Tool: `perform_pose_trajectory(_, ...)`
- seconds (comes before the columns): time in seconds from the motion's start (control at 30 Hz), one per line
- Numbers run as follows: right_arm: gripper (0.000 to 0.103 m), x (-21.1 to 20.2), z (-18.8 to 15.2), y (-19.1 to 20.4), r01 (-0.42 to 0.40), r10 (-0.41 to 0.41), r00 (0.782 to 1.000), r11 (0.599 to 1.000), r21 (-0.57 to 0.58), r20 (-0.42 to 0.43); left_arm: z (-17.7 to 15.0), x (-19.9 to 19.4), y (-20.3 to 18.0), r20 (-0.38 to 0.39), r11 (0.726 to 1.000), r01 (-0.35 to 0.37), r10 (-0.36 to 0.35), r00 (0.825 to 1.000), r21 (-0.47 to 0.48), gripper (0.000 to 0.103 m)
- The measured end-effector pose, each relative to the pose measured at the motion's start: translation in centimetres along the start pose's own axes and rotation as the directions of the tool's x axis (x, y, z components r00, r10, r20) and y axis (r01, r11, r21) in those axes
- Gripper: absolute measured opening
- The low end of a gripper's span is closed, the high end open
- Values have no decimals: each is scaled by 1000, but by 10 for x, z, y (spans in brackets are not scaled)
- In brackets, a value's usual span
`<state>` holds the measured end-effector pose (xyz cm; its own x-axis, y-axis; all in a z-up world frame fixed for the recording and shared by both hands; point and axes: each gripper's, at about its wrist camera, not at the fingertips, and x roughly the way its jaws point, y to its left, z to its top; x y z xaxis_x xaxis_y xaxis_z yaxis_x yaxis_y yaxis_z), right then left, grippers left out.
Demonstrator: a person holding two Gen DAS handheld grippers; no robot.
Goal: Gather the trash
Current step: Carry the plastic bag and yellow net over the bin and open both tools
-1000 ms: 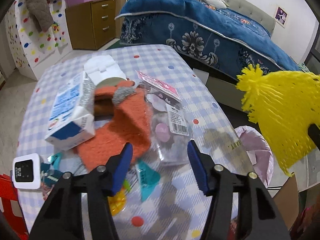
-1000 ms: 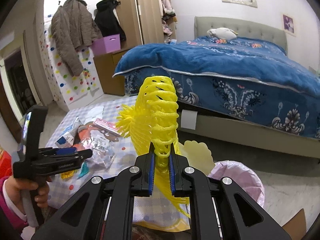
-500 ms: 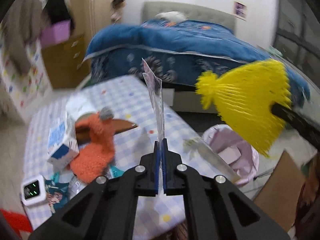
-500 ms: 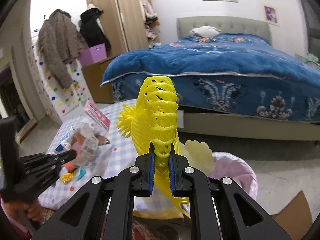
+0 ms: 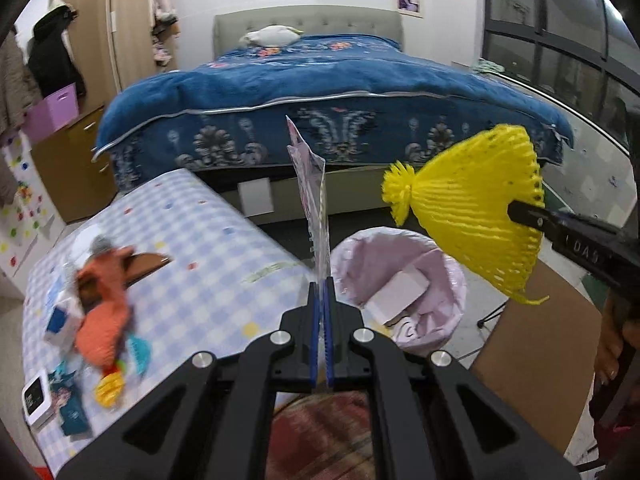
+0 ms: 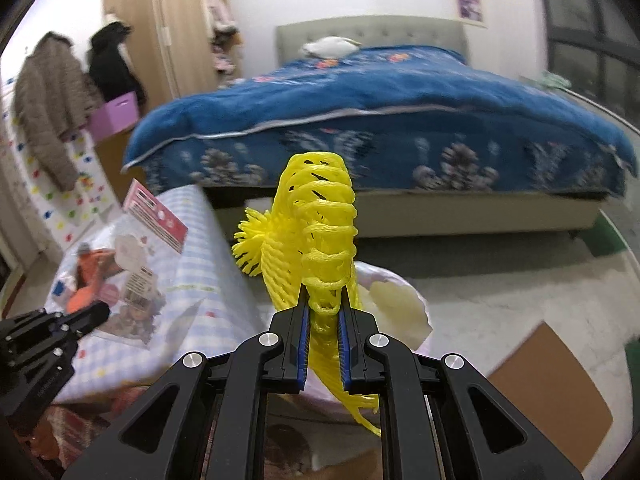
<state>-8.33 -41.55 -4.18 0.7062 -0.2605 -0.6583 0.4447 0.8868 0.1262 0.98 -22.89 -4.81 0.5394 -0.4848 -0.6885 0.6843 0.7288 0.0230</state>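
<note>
My left gripper point(image 5: 320, 292) is shut on a clear plastic packet with a pink header point(image 5: 310, 184), held upright above the table's right edge, just left of the bin; the packet also shows in the right wrist view point(image 6: 140, 260). My right gripper point(image 6: 324, 312) is shut on a yellow foam fruit net point(image 6: 316, 232) and holds it above the bin; the net also shows in the left wrist view point(image 5: 472, 208). The pink-lined trash bin point(image 5: 448, 272) stands on the floor beside the table with white trash inside.
On the checked table point(image 5: 208, 248) lie an orange knit cloth point(image 5: 104, 320), a blue-and-white carton point(image 5: 56, 316), a small white timer point(image 5: 36, 396) and small wrappers. A blue bed point(image 5: 320, 96) stands behind. A brown cardboard sheet point(image 5: 540, 360) lies right of the bin.
My left gripper shut on the clear packet, lifted it off the table and carried it right, next to the bin. My right gripper kept the yellow net above the bin.
</note>
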Motion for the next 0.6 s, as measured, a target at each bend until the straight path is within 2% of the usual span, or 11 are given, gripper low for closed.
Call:
perform_pose_trajectory(0.27, 12, 19, -8, -32, 72, -70, 996, 996, 53, -49, 20, 42, -44, -15, 995, 69, -68, 998, 66, 0)
perform_pose_trajectory(0.6, 12, 88, -9, -32, 60, -53, 984, 998, 37, -168, 36, 99, -58, -76, 989, 128, -123, 989, 71, 0)
